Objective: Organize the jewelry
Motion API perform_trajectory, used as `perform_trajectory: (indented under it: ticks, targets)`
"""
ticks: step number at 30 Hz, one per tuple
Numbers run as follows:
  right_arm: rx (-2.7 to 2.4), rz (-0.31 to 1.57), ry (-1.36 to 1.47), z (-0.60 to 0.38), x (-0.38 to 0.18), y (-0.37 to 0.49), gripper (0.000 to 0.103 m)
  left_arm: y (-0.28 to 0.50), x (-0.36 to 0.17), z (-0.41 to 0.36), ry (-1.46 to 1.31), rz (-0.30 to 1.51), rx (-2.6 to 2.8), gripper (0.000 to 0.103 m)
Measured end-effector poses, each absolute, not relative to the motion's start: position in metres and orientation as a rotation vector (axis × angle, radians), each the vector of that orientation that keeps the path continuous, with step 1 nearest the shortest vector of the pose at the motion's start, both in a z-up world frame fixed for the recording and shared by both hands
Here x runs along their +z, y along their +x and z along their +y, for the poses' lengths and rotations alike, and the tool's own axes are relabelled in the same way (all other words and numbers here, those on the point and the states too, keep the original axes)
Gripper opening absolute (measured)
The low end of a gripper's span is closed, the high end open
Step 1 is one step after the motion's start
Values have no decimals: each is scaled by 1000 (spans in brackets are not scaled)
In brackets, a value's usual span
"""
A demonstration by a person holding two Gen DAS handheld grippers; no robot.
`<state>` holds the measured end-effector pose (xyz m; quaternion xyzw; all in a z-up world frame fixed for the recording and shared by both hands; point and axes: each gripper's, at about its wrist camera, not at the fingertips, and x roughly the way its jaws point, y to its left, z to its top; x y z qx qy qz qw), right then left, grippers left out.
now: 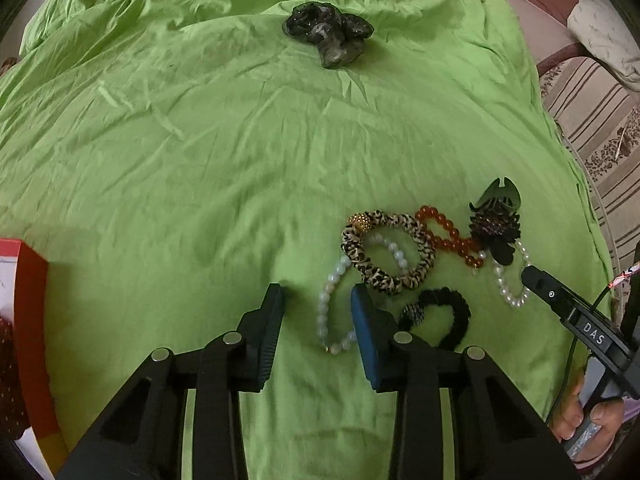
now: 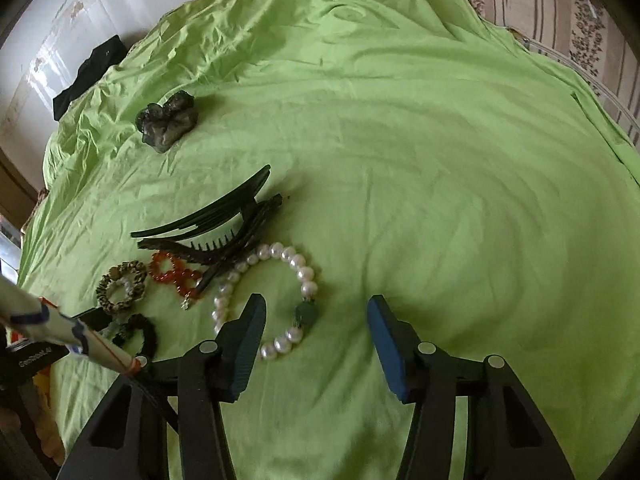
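**Jewelry pile: how each piece will handle, where to grab**

Left gripper (image 1: 316,312): jaws partly apart, nothing clamped. The pale bead bracelet (image 1: 326,312) lies on the cloth in the gap between them, pads not pressing on it. Looks light; beads smooth and round, likely to roll or squirt out of a flat pinch. Best bet: close across one side of the loop, several beads under the pad.

Right gripper (image 2: 316,320): jaws wider apart, also empty. The pearl bracelet (image 2: 298,270) with its green stone (image 2: 306,315) sits partly in the gap, near the left pad. Same slippery-bead problem; probably strung on elastic, so avoid yanking. Pinch the strand, not the stone.

Just beyond the left jaws:
- black scrunchie (image 1: 448,312): soft, compressible, grippy. Easy anywhere.
- leopard scrunchie (image 1: 400,256): soft, overlaps the pale beads, so lifting one may drag the other.
- orange bead bracelet (image 1: 448,236): twisted into a figure eight, touches the leopard one and the clip.

Further out: dark hair claw clip (image 2: 208,220), rigid, thin teeth, looks brittle. Grip the body, not the teeth. It lies over the pearl and orange strands, so it likely has to move first.

Far: dark fabric flower piece (image 1: 328,36), alone, well apart from the pile. Soft, light.

All sits on the green sheet (image 1: 160,160): wrinkled, slack, may bunch under the pads. Red box (image 1: 32,300) at left edge is perhaps the destination.
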<state>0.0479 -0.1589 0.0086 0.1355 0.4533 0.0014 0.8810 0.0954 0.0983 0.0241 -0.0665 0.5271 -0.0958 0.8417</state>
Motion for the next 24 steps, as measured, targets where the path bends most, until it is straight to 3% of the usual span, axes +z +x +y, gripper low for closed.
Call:
perform_trajectory:
  ticks: [2, 5, 7, 8, 9, 24]
  targets:
    - [-10, 941, 272, -157, 6, 51, 52, 96, 22, 97, -135, 1102, -197, 34]
    - [-36, 930, 237, -154, 4, 52, 38, 94, 22, 91, -105, 1084, -178, 31]
    - [-37, 929, 219, -153, 4, 51, 24, 93, 24, 89, -83, 1077, -171, 21]
    - [-27, 934, 219, -154, 5, 50, 12, 90, 28, 87, -74, 1074, -168, 9]
    - [-20, 941, 226, -155, 6, 48, 13, 88, 31, 88, -76, 1078, -171, 5]
    - [88, 852, 263, -143, 77, -41, 12, -21, 139, 131, -228, 943, -216, 5]
